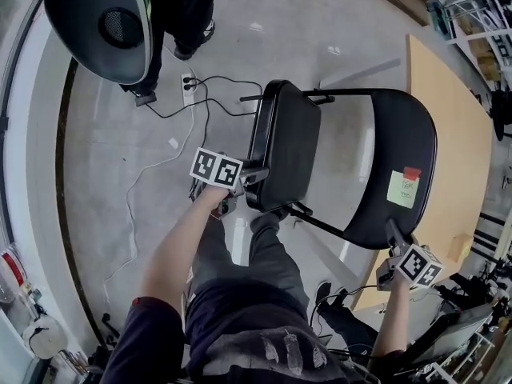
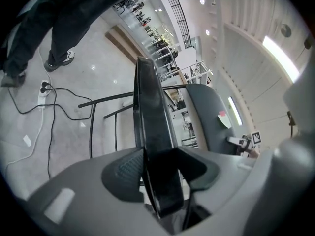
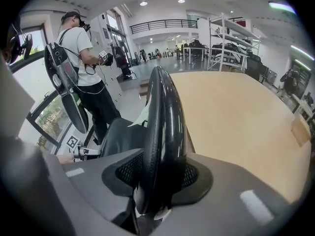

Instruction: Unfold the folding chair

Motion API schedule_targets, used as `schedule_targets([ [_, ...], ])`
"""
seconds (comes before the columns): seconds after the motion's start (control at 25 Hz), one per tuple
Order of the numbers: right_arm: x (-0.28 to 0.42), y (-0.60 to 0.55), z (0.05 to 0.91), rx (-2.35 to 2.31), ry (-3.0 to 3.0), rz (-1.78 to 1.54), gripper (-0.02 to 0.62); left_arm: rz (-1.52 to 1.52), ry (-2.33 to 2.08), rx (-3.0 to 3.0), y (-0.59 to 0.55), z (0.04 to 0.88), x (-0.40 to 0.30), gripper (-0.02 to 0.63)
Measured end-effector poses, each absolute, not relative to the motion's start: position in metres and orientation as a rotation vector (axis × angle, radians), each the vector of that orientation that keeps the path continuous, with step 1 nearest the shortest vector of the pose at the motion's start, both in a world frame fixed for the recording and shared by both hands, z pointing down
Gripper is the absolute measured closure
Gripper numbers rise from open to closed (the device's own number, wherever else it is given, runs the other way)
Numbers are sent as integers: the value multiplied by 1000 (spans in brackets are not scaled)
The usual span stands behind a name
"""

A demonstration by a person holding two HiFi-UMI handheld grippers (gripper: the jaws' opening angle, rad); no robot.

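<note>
On the grey floor (image 1: 112, 150) stands a black chair (image 1: 376, 214), right in front of the person who holds the claws. A big wood table (image 1: 456, 118) is just beside it on the right.

The chair is partly open. Its seat (image 1: 284, 146) tips up on its edge. Its back (image 1: 408, 134) is off to the right of the seat, and you can see floor between the two. Thin black bars join them.

At the top another person (image 1: 188, 10) stands on the floor. Next to that person is a big grey thing (image 1: 100, 22) with a round hole in it.

The left claw (image 1: 250, 174) is at the near edge of the seat. In the left gripper view the seat edge sits between its two jaws, and they are clamped on it. The right claw (image 1: 392, 232) is at the near rim of the back. In the right gripper view its jaws squeeze that black rim from both sides.

A white plug strip (image 1: 189, 86) lies on the floor near the standing person, with a black cord (image 1: 220, 82) running to the chair.

A small yellow note (image 1: 404, 189) with a red top is stuck on the back.
</note>
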State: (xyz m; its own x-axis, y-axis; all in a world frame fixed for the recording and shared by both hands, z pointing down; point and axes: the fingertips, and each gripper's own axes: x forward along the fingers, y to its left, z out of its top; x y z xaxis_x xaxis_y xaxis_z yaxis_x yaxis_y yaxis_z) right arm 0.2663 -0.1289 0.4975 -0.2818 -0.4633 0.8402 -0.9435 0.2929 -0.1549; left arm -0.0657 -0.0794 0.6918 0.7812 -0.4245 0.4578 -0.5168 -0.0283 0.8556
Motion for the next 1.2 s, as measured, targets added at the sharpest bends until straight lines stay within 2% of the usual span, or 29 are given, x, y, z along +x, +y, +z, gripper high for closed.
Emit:
schedule_targets([
  [0.2,255,-133,506,1242,-1840,941,446,125,-825,1592,-78,721,-94,371],
  [0.72,223,-130,540,1246,-1803,1051,451,125,-882,1498,-74,791,-162,347],
  [1.2,216,-126,549,1247,-1792,1089,456,151,-926,1445,-74,830,-195,336],
])
